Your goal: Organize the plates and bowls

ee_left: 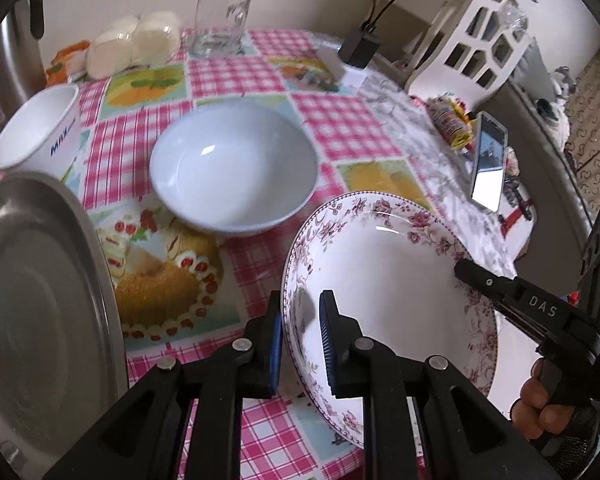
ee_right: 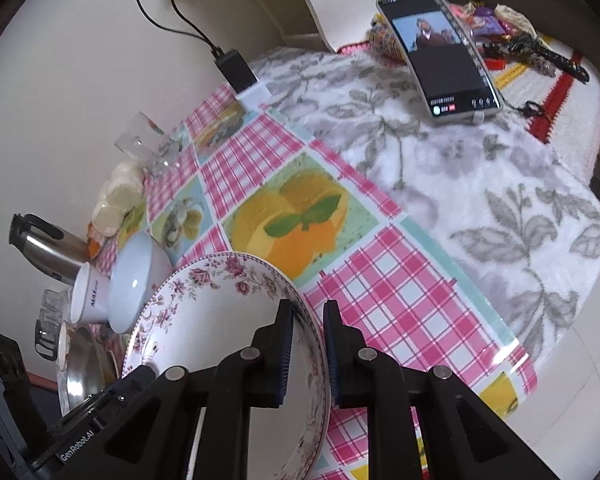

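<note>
A floral-rimmed plate [ee_left: 400,280] hangs tilted just above the pink checked tablecloth [ee_left: 228,68], held from both sides. My left gripper [ee_left: 300,344] is shut on its near-left rim. My right gripper [ee_right: 306,348] is shut on the opposite rim of the same floral plate [ee_right: 220,320], and that gripper's finger [ee_left: 484,280] shows across the plate in the left wrist view. Beyond the plate a plain white bowl [ee_left: 234,168] sits empty on the cloth; the right wrist view shows this white bowl [ee_right: 136,280] at far left.
A steel plate [ee_left: 40,312] lies at left, a white mug [ee_left: 40,132] behind it. A glass [ee_left: 220,20] and wrapped buns [ee_left: 136,44] stand at the back. A phone [ee_right: 440,56] leans on the grey leaf-patterned cloth [ee_right: 480,184]. A metal kettle [ee_right: 44,244] stands far left.
</note>
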`<state>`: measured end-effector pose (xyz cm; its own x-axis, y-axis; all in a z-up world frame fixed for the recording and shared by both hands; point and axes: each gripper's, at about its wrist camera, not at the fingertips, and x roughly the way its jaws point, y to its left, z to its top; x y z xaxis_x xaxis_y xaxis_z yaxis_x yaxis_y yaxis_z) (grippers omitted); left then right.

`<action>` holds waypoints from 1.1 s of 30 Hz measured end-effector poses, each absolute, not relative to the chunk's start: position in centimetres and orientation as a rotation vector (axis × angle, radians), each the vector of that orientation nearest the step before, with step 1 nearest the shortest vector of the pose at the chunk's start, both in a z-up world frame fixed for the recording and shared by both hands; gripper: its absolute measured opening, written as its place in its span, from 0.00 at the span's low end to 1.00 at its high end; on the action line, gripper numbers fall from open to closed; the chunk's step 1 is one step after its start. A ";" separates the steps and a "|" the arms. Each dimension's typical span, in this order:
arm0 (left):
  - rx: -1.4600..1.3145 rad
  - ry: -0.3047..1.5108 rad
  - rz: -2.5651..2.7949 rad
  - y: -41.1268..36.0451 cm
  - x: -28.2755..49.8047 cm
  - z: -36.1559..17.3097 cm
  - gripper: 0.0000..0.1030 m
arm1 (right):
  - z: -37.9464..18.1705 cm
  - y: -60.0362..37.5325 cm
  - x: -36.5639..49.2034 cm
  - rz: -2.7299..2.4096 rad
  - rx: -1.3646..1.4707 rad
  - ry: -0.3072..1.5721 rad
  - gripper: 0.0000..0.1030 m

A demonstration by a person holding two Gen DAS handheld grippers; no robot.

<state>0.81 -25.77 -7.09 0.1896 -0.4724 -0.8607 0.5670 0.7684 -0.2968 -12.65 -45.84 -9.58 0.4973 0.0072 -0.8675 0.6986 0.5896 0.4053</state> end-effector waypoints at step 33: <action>0.003 1.007 -0.676 -18.6 3.9 -1.1 0.17 | -5.2 -39.9 -8.5 -0.367 0.785 0.845 0.16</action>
